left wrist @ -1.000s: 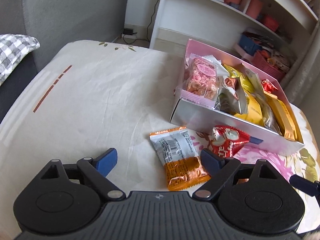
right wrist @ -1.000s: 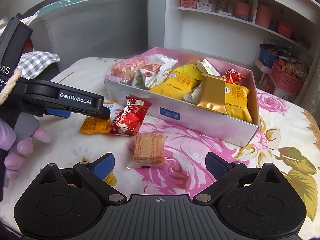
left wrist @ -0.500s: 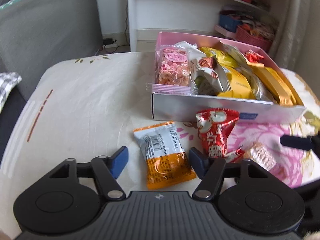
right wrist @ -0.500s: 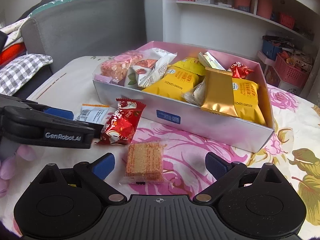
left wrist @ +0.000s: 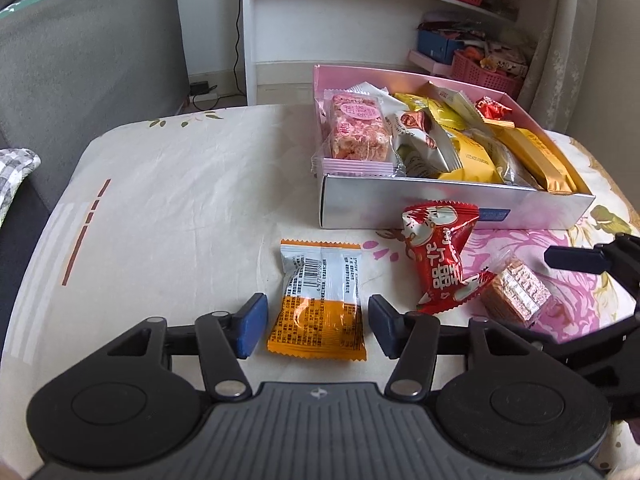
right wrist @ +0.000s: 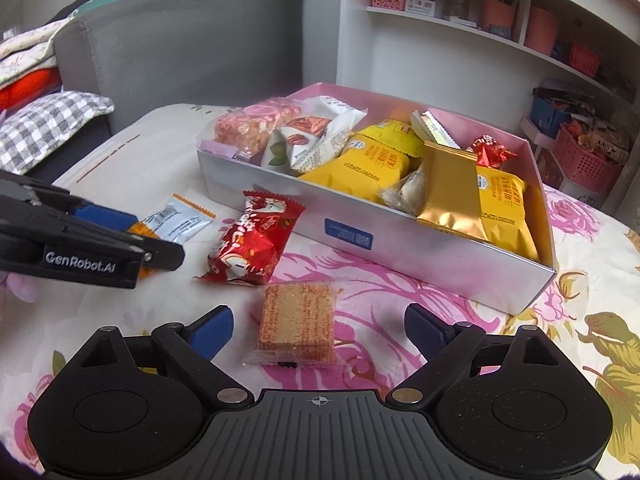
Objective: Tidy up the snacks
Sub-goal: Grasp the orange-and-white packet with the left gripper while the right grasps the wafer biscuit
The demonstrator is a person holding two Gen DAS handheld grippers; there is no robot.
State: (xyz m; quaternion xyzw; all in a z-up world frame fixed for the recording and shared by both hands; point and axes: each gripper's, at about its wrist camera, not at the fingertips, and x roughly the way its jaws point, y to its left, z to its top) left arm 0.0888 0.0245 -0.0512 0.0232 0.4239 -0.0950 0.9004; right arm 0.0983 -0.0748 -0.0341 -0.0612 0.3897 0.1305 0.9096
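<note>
On the table (left wrist: 168,184), under a floral cloth, we list the following. Item one: orange-and-white snack packet (left wrist: 320,300), lying flat between the jaws of our left gripper (left wrist: 316,330); those jaws are closing, pads just beside the packet's edges, not yet pressing. Item two: red snack packet (left wrist: 440,256), at two o'clock from the first, just in front of the box. Item three: clear-wrapped wafer (right wrist: 298,320), lying flat between the jaws of our right gripper (right wrist: 320,334); these jaws stand wide and are closing, pads well apart from the wrapper. Item four: pink-lined box (right wrist: 400,248), at twelve o'clock from the wafer, holding a pink rice-crisp bar (left wrist: 356,128), yellow packets (right wrist: 368,168), a gold packet (right wrist: 452,196) and a small red sweet (right wrist: 490,152).
</note>
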